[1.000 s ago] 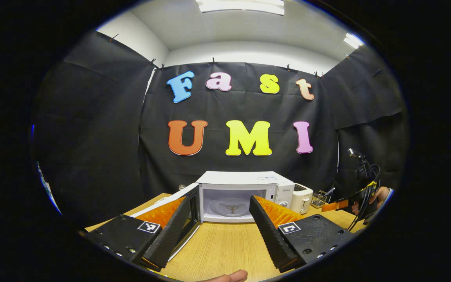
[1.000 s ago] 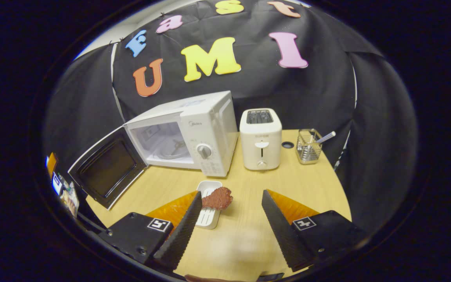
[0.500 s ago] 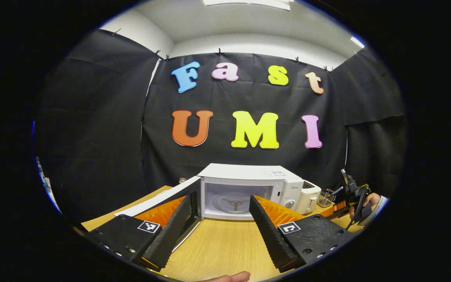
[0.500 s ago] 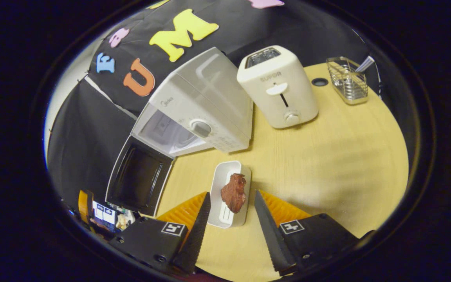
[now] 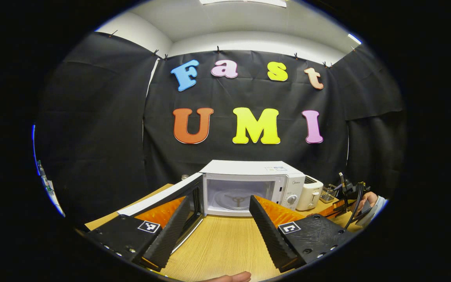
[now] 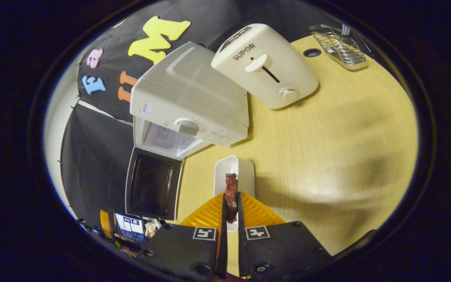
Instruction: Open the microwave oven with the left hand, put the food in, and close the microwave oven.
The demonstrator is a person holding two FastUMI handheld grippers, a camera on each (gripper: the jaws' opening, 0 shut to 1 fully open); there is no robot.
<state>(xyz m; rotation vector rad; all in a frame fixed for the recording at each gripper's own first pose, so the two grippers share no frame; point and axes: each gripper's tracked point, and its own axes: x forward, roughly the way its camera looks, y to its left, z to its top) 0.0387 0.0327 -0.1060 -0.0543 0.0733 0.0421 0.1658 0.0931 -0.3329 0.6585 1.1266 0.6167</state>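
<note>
while the left gripper (image 5: 219,223) hangs low over the wooden table (image 5: 225,243), its two black fingers are spread wide with nothing between them. beyond them, in the left gripper view, the white microwave (image 5: 255,186) stands at the back of the table against the black wall. its door (image 5: 170,197) is swung fully out to the left, and the cavity shows a bare glass turntable (image 5: 236,199). a toaster (image 5: 312,194) stands just right of the microwave. farther right, a hand (image 5: 368,199) holds the other gripper low over the table.

in the right gripper view, the camera looks steeply down. the right gripper (image 6: 230,205) has its fingers pressed nearly together, pinching a reddish-brown piece of food (image 6: 231,192) between them. the food sits over a small white tray (image 6: 234,172) on the table; whether it has lifted clear of the tray cannot be told. the microwave (image 6: 188,102) lies up and left of the tray, door (image 6: 151,188) open, with the toaster (image 6: 266,64) beside it and a wire rack (image 6: 339,41) in the far corner.

judging progress: the opening step looks done and the food is gripped. what remains is carrying the food into the cavity, letting go, and swinging the door shut.
</note>
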